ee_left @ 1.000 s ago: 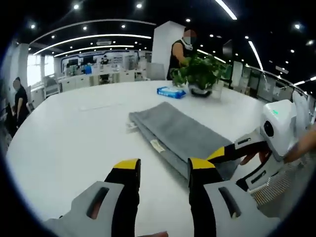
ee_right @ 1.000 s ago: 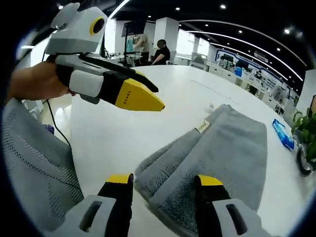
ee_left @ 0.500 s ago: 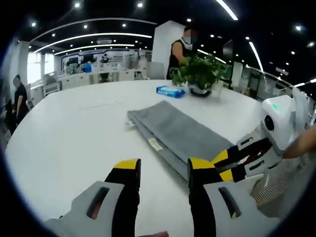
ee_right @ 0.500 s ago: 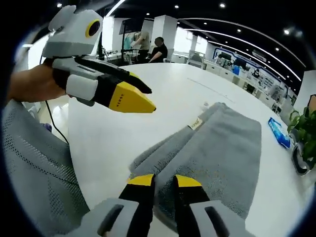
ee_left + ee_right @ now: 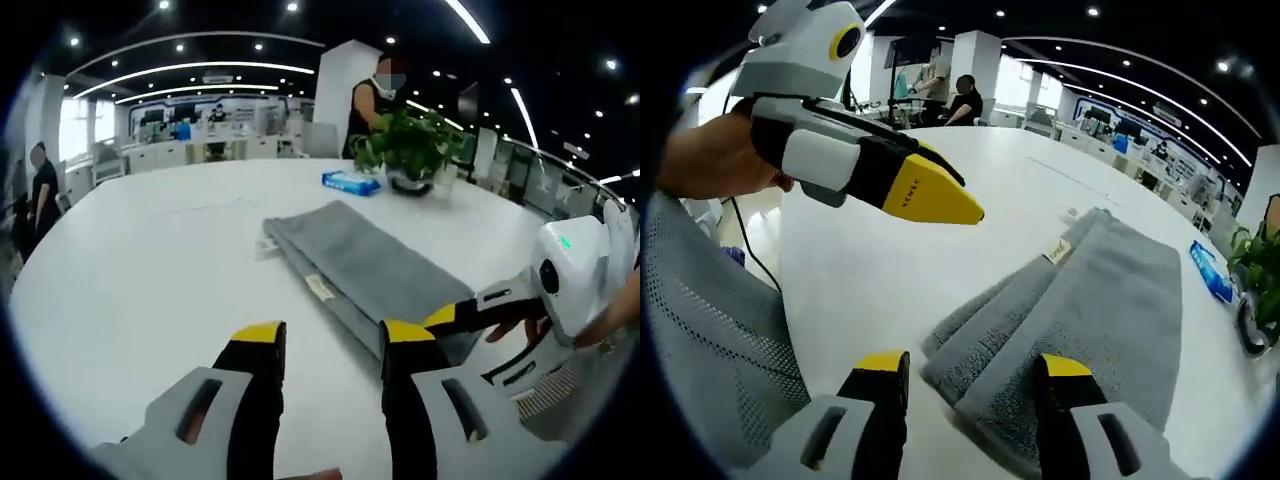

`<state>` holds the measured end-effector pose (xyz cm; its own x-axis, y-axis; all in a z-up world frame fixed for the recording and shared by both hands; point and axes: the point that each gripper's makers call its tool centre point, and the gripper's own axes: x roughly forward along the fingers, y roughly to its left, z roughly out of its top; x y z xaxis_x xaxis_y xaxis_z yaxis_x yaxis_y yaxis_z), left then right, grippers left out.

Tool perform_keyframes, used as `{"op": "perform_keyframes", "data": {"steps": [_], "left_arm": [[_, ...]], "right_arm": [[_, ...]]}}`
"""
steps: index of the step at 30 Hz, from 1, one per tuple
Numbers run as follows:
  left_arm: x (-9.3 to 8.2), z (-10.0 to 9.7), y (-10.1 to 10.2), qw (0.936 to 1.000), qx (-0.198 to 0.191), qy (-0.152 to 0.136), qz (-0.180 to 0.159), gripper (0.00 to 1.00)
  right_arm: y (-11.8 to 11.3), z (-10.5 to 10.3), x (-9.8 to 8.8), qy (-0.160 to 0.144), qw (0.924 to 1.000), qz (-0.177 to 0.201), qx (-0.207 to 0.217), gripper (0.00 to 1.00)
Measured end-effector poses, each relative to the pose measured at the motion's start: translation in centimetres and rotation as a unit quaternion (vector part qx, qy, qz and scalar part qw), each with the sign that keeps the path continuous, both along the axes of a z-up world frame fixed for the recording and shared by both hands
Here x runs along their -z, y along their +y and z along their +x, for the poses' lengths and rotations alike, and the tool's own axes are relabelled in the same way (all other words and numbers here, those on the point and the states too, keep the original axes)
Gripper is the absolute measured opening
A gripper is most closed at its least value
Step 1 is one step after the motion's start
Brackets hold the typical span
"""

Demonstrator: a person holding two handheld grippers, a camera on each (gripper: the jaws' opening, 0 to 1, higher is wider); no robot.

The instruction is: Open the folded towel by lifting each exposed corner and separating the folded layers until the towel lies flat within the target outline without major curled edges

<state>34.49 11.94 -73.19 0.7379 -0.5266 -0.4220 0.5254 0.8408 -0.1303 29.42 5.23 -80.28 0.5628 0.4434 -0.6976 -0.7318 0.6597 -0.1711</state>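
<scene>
One grey towel (image 5: 365,268), folded into a long strip of stacked layers, lying flat on one white table (image 5: 150,270); near end of the strip toward both grippers, far end toward the plant. One small label (image 5: 319,287) on the towel's long edge, seen also in the right gripper view at the fold line (image 5: 1056,252). In that view the towel (image 5: 1090,320) shows several layered edges at its near corner.

Two grippers, each with yellow-tipped black jaws.
- Left gripper (image 5: 324,335): jaws spread wide, nothing between them, poised above bare table just beside the towel's near end. In the right gripper view, seen from the side (image 5: 965,205), carried by one hand (image 5: 710,155) over the table, clear of the towel; jaw gap not readable from that angle.
- Right gripper (image 5: 973,365): jaws parted wide, astride the towel's near corner; right jaw over the fabric, left jaw over the table; grip on the cloth not evident. In the left gripper view, entering from the right (image 5: 450,315) at the towel's near end.

One potted plant (image 5: 410,150) beyond the towel's far end. One blue packet (image 5: 350,181) beside the plant, well apart from the towel; also at the right gripper view's edge (image 5: 1212,272). One grey mesh surface (image 5: 710,340) off the table edge, identity uncertain.

Persons in the left gripper view: one standing behind the plant (image 5: 372,105), one at far left (image 5: 40,190).
</scene>
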Motion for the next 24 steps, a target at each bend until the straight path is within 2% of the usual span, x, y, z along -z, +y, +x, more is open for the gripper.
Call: {"op": "perform_keyframes", "data": {"steps": [6,13,15,20,24], "left_arm": [[0.2,0.0,0.1,1.0000,0.000,0.001,0.003,0.36],[0.5,-0.2,0.2,0.9999,0.003,0.006,0.011,0.36],[0.7,-0.2,0.1,0.9999,0.006,0.008,0.014,0.36],[1.4,-0.7,-1.1,0.9985,0.038,0.018,0.035,0.36],[2.2,-1.3,-2.2,0.9944,0.077,0.029,0.067,0.34]], "right_arm": [[-0.2,0.0,-0.1,0.006,1.0000,0.000,0.004,0.40],[-0.8,0.2,-0.7,0.015,0.9998,0.005,0.013,0.27],[-0.8,0.2,-0.8,0.020,0.9997,0.009,0.011,0.20],[-1.2,0.3,-1.2,0.028,0.9994,0.016,0.010,0.11],[-1.3,0.3,-1.6,0.043,0.9985,0.033,0.009,0.07]]}}
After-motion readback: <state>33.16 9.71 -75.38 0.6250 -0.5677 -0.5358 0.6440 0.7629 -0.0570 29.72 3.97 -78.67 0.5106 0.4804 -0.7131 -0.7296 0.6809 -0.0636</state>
